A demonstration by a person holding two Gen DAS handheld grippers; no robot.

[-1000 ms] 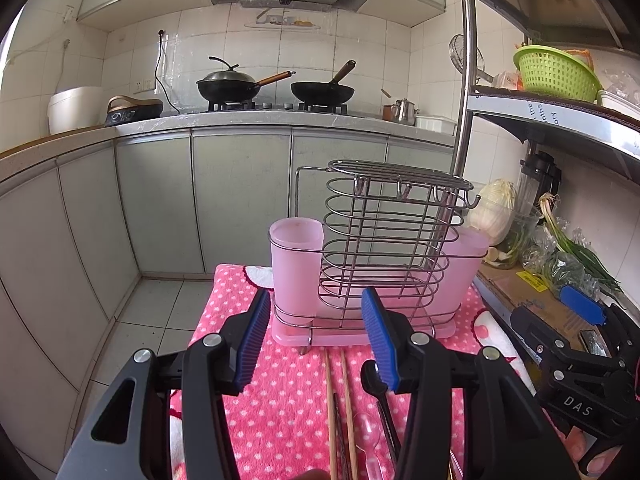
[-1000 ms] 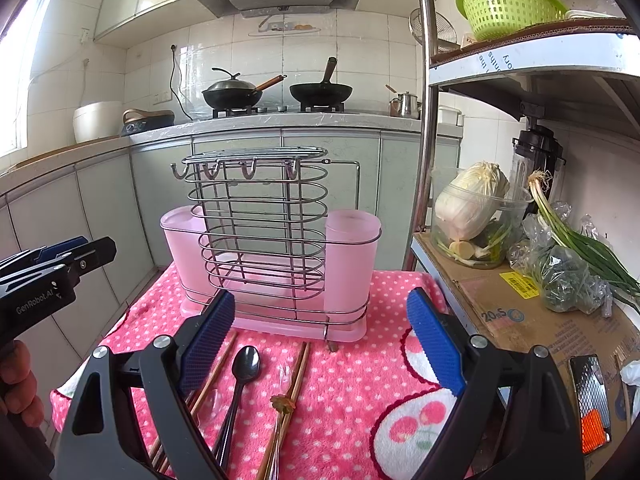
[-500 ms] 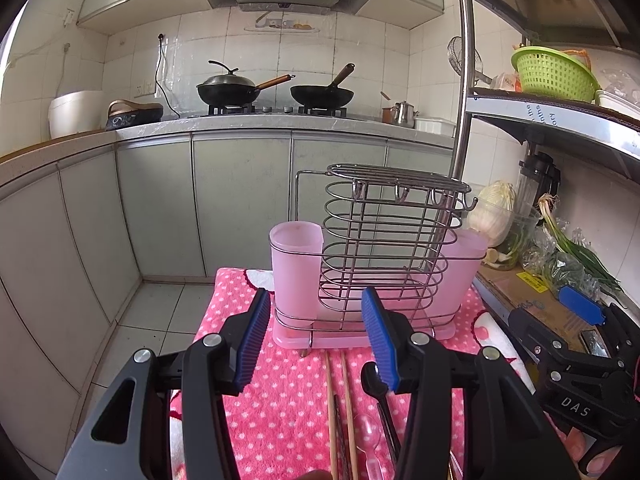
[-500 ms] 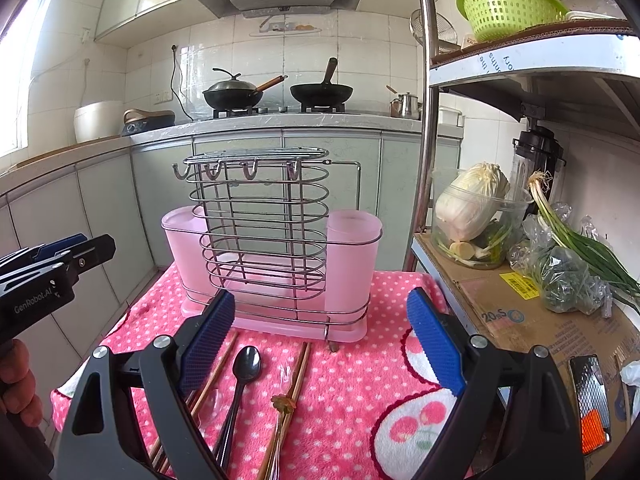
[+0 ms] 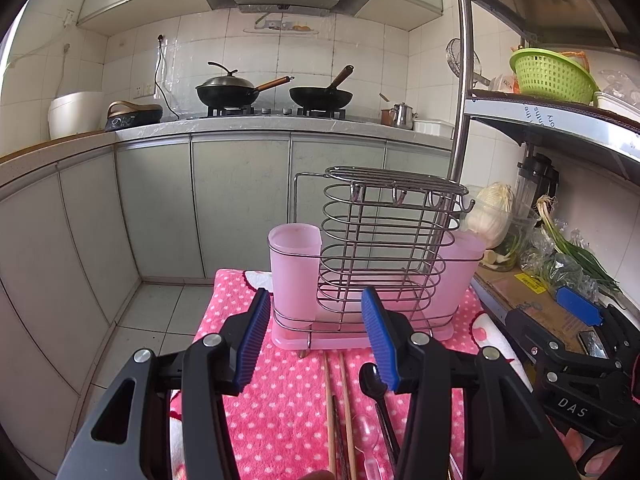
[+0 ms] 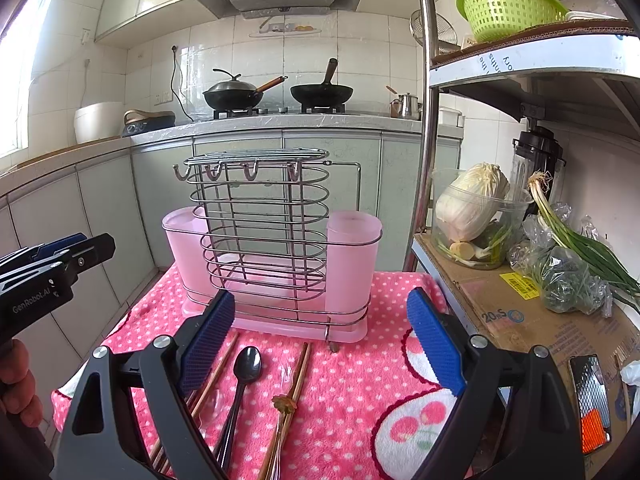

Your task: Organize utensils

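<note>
A wire utensil rack (image 5: 384, 248) (image 6: 260, 232) with a pink cup at each end (image 5: 294, 268) (image 6: 350, 264) stands on a pink dotted cloth (image 5: 280, 408) (image 6: 360, 384). In front of it lie a black spoon (image 6: 242, 384) (image 5: 374, 388), wooden chopsticks (image 5: 330, 408) (image 6: 214, 376), a clear plastic spoon (image 5: 366, 436) and another chopstick pair (image 6: 292, 392). My left gripper (image 5: 318, 344) is open and empty above the utensils. My right gripper (image 6: 320, 344) is open and empty, to the right of the spoon.
A metal shelf post (image 6: 430, 120) stands right of the rack. A cardboard box (image 6: 532, 320) carries a cabbage tub (image 6: 476, 220) and bagged greens (image 6: 568, 276). A green basket (image 6: 504, 6) sits on the upper shelf. Cabinets and a stove with woks (image 5: 276, 92) lie behind.
</note>
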